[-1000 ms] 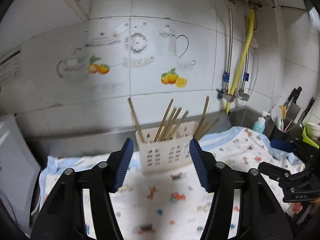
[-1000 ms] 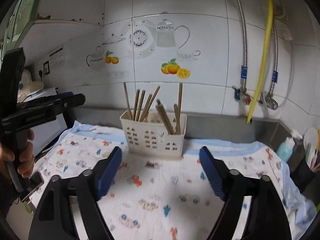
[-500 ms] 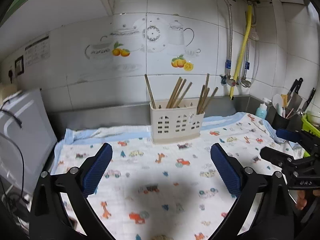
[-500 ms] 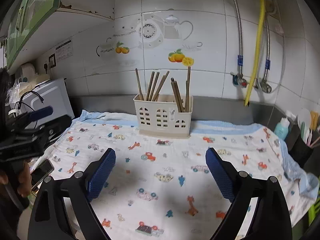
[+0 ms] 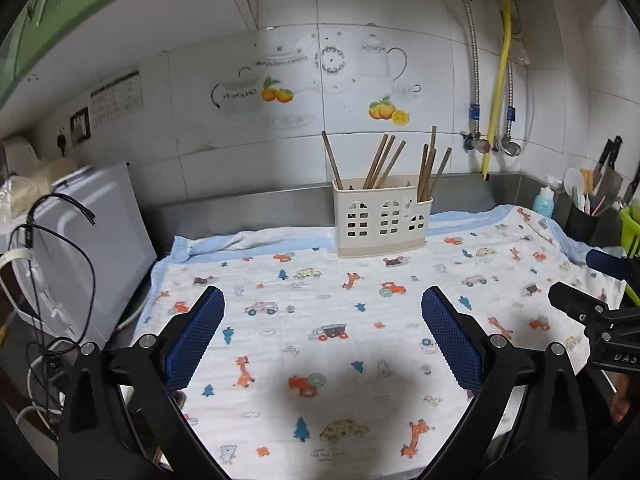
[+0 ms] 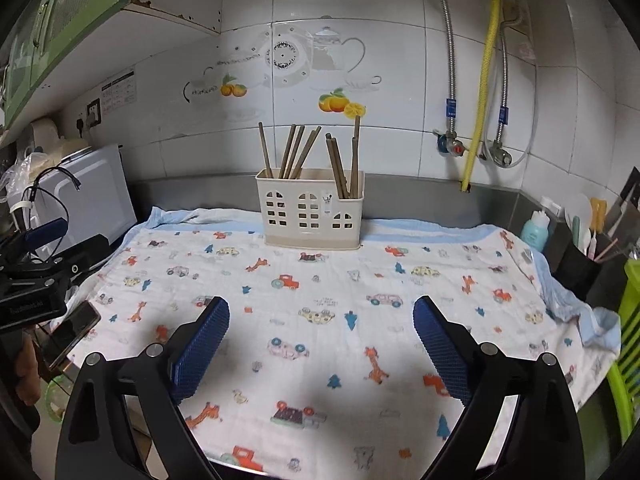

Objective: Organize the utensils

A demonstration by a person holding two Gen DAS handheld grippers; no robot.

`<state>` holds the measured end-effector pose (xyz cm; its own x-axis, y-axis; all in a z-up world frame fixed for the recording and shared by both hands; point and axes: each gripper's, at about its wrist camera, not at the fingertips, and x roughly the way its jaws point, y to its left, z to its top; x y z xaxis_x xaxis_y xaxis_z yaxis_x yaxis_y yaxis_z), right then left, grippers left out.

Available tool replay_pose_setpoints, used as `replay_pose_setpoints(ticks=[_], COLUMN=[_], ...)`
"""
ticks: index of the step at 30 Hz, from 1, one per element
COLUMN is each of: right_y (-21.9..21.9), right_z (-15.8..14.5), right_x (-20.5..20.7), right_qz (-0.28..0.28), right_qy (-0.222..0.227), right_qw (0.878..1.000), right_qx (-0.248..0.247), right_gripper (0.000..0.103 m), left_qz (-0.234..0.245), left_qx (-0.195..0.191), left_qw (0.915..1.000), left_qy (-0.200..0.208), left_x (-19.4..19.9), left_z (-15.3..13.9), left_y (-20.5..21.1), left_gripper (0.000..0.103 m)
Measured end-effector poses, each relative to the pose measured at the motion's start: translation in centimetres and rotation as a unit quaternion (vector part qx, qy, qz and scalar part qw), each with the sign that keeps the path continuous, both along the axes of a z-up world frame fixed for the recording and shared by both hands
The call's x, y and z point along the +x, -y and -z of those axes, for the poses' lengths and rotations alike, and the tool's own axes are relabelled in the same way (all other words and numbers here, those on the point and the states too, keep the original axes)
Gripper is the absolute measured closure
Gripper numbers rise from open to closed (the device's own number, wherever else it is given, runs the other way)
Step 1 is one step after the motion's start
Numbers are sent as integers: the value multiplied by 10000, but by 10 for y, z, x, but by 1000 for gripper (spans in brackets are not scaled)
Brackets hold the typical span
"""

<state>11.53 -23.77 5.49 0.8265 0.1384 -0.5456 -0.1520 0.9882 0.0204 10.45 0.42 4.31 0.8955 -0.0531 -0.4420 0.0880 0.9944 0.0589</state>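
A cream plastic utensil holder (image 5: 382, 216) stands at the back of the counter on a patterned cloth (image 5: 320, 344); it also shows in the right wrist view (image 6: 311, 213). Several wooden chopsticks (image 5: 384, 162) stand upright in it, also in the right wrist view (image 6: 304, 154). My left gripper (image 5: 322, 312) is open and empty, well in front of the holder. My right gripper (image 6: 320, 316) is open and empty, also well back from the holder. Each gripper shows at the edge of the other's view: the right gripper (image 5: 600, 304) and the left gripper (image 6: 36, 276).
A white microwave (image 5: 68, 248) with black cables stands at the left. A black pot of tools (image 6: 580, 256), a blue bottle (image 6: 536, 228) and a green rack (image 6: 628, 320) stand at the right. A phone (image 6: 70, 338) lies at the counter's left edge. Pipes run down the tiled wall.
Both grippers have pulled back from the holder toward the counter's front edge, and their jaws have opened wider. The holder and chopsticks have not moved.
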Motion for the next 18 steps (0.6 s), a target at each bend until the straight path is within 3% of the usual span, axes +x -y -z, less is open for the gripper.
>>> replay_pose_setpoints(ticks=[18], right_y=[-4], right_z=[-7], right_x=[-43], right_qz=[-47], right_qy=[147], right_qw=[9999], right_qx=[33], right_gripper=[12], left_qz=[21], left_qx=[-340], left_qw=[9994], left_qy=[-27], left_x=[-48], left_z=[4], left_y=[-15], left_gripper=[5])
